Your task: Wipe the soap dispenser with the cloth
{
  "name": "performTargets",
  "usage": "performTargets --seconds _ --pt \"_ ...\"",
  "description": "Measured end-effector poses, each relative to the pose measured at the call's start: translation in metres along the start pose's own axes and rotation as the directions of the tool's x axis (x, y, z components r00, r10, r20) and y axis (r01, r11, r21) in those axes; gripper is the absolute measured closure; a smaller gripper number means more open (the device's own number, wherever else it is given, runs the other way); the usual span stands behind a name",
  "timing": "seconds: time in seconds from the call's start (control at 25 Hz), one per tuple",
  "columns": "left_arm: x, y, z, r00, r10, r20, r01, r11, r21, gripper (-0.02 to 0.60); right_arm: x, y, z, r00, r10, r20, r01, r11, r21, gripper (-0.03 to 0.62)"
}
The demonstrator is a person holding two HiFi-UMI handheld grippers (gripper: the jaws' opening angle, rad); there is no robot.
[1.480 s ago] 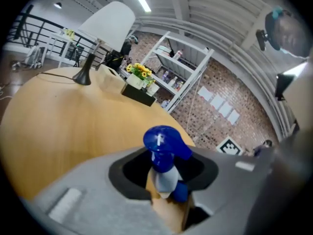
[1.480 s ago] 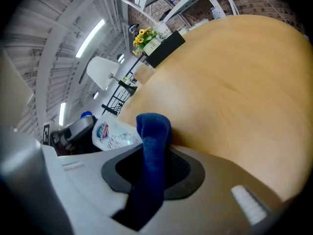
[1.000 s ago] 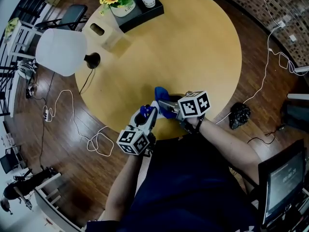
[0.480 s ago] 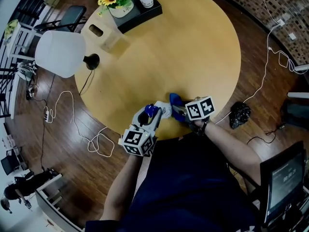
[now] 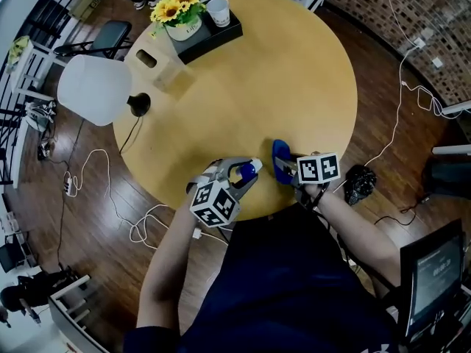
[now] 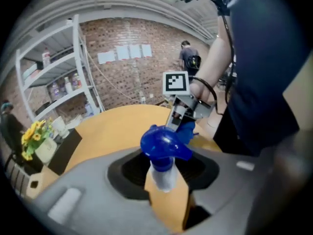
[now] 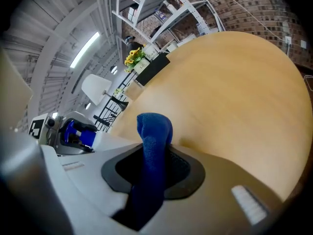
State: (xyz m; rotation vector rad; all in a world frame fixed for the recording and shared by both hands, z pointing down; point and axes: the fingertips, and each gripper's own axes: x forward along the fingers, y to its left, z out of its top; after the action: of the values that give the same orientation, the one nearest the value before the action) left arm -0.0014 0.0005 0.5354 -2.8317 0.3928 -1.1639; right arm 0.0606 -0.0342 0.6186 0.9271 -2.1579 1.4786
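1. Soap dispenser [image 5: 246, 171]: I am holding it in the left tool [image 5: 239, 176] over the near edge of the worktop [image 5: 280, 72], lifted off the surface. The jaws are pinching narrowly on its pale neck. They have just been easing a touch wider, but the bottle is sitting between them and is not slipping that I can see.
2. The right tool [image 5: 291, 169] is clamping the blue cloth [image 5: 282, 160], with a folded hump of it sticking out past the jaws. It is hanging just right of the dispenser over the same near edge.
3. The relation I am steering by:
   - The dispenser is lying to the left of the cloth, near it but apart.
   - Its long axis is running along the left tool, so the blue pump head [image 6: 164, 143] is pointing toward the right tool.
   - In the left gripper view, the cloth is sitting straight beyond the pump head.
   - In the right gripper view, the dispenser is showing far off to the left, not ahead of the cloth.
4. I am judging that the cloth hand is the one to travel: leftward, swinging its hump round to meet the pump end first.
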Motion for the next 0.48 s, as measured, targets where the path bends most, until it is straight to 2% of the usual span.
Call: performTargets --seconds 0.04,0.12,0.2,0.28,0.32,0.36,0.4,0.48 --pt "-0.002 0.002 -0.003 0.999 -0.026 -0.028 0.026 0.999 0.026 0.422 -0.003 -0.002 -0.001 1.0 -0.004 0.003 0.004 1.0 0.004 0.496" --pt "-0.004 0.01 -0.008 0.996 -0.055 -0.064 0.055 0.998 0.005 0.388 -0.006 -0.004 -0.003 1.0 -0.008 0.01 0.008 1.0 0.011 0.496" --pt "-0.005 0.015 -0.016 0.996 -0.052 -0.077 0.047 0.997 -0.069 0.291 -0.005 -0.003 -0.006 1.0 -0.004 0.012 0.004 1.0 0.022 0.496" --pt "-0.009 0.021 -0.025 0.997 0.012 -0.072 -0.023 0.986 -0.166 0.272 -0.004 0.0 -0.009 1.0 0.006 0.011 -0.006 1.0 0.03 0.496" --pt "-0.012 0.023 -0.028 0.996 0.062 -0.062 -0.075 0.966 -0.246 0.267 -0.003 0.001 -0.011 1.0 0.011 0.011 -0.011 0.999 0.032 0.496" --pt "-0.016 0.024 -0.031 0.992 0.116 -0.049 -0.126 0.926 -0.357 0.267 -0.003 0.002 -0.012 1.0 0.015 0.013 -0.015 0.999 0.033 0.496" --pt "-0.021 0.023 -0.032 0.985 0.167 -0.039 -0.165 0.859 -0.485 0.267 -0.003 0.003 -0.013 1.0 0.018 0.015 -0.018 0.999 0.035 0.496" --pt "-0.028 0.014 -0.037 0.968 0.24 -0.069 -0.219 0.68 -0.7 0.267 -0.004 0.005 -0.013 1.0 0.021 0.019 -0.021 0.999 0.036 0.496"
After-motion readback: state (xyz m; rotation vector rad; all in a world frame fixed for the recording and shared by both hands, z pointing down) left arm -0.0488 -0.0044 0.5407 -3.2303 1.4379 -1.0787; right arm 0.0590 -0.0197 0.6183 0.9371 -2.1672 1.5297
